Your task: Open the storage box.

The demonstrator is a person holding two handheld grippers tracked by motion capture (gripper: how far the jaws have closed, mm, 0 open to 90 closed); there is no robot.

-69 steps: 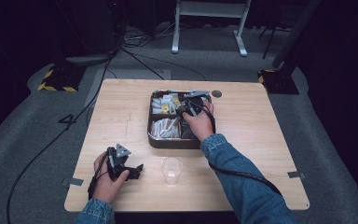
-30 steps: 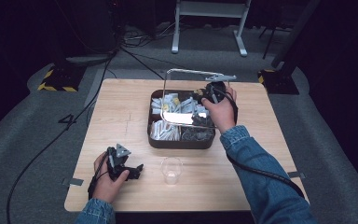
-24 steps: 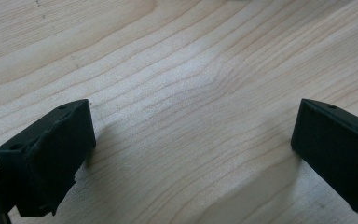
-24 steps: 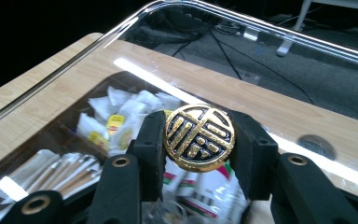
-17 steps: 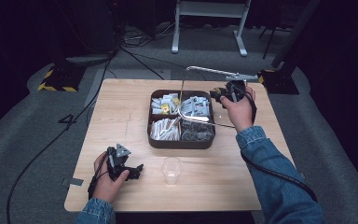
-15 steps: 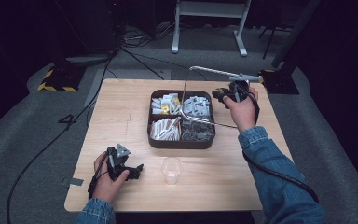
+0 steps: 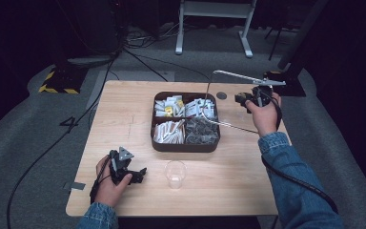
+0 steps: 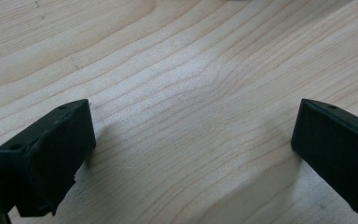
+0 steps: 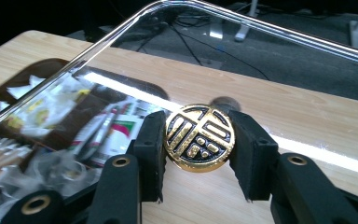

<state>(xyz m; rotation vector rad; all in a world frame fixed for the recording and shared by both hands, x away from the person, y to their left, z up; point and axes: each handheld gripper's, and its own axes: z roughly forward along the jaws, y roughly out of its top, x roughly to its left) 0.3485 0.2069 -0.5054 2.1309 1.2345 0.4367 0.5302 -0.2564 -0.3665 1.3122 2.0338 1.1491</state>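
While right claw (image 9: 200,154) grips lid knob (image 9: 199,137) | left claw (image 8: 191,154) gapes on table (image 8: 168,70)

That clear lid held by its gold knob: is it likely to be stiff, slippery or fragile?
The clear rounded-square lid probably is stiff: it keeps flat, held only at the round gold-and-black knob. Its glossy knob may slip between the right gripper's pads. Possibly fragile.

One four-compartment tray (image 7: 186,146), one clear lid (image 7: 228,102), one plastic cup (image 7: 175,173), two tools.
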